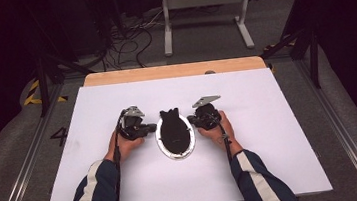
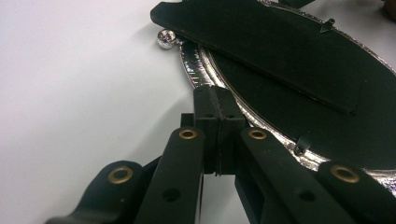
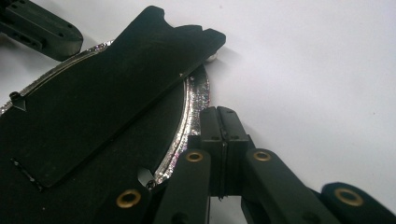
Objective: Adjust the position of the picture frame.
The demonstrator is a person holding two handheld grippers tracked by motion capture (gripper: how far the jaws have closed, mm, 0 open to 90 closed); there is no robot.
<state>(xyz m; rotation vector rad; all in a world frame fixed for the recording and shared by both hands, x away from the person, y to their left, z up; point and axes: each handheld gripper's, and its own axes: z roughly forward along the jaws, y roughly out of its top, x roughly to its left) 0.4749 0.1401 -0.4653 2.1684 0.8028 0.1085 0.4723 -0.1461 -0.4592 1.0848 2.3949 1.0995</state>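
A glittery silver metal-looking oval frame [image 1: 177, 153] carries a matt black backing panel [image 1: 173, 130] on the smooth matt white tabletop [image 1: 280, 135].

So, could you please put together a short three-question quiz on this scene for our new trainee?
1. True or false: the left gripper and the right gripper both have their jaws shut.
2. Where does the oval silver-rimmed frame lie relative to the two grippers: A) left of both, B) between them, C) right of both?
3. What does the frame rest on?

Key
1. True: in each gripper view the two black jaws are pressed together, tips at the glittery rim, nothing visibly clamped.
2. B: it lies face down, black backing and stand flap upward, one gripper on each side.
3. The white board covering the wooden table.
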